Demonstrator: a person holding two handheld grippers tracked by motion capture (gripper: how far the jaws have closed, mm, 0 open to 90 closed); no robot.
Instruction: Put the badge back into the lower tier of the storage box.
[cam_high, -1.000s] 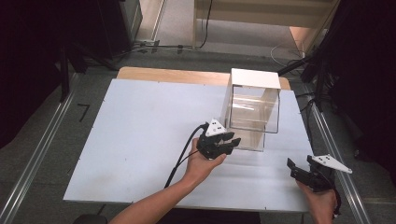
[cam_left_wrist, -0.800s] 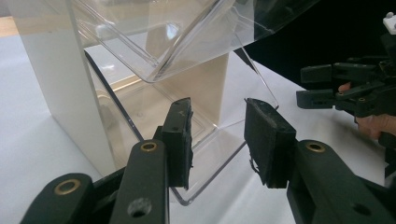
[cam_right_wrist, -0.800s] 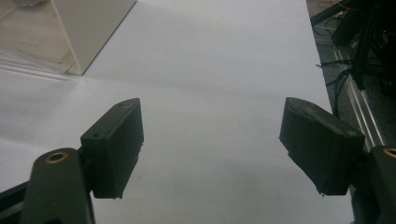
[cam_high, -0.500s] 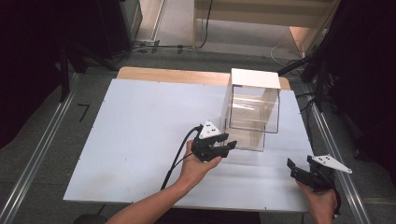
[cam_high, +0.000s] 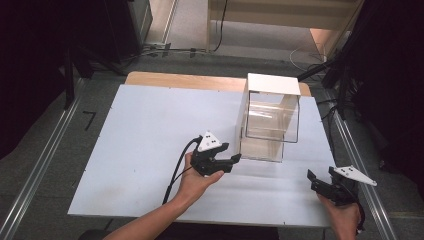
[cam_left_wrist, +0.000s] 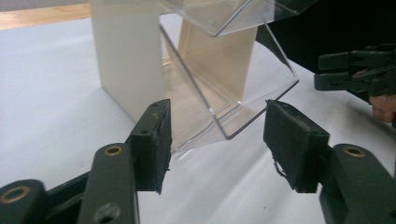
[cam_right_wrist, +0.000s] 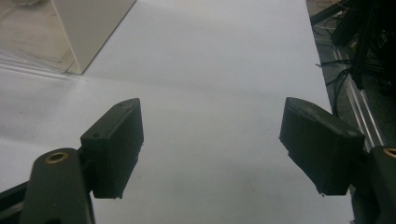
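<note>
Black pads of the left hand-held gripper (cam_high: 231, 159) are seen released; its jaws have just been opening, with nothing pressed between them, only the near corner of the clear plastic box (cam_left_wrist: 224, 88) framed beyond. The right hand-held gripper (cam_high: 320, 179) is held open over the white desk (cam_high: 140, 130). The box stands farther back, right of centre.

High view: we look forward and down from above the near edge of the table (cam_high: 150, 130), far off, the clear box (cam_high: 270, 120) right of centre. Left gripper view: we sit close to the box (cam_left_wrist: 205, 70), facing its near corner. Right gripper view: we sit low, facing past the box's (cam_right_wrist: 88, 28) base. We find box and table in all three.
</note>
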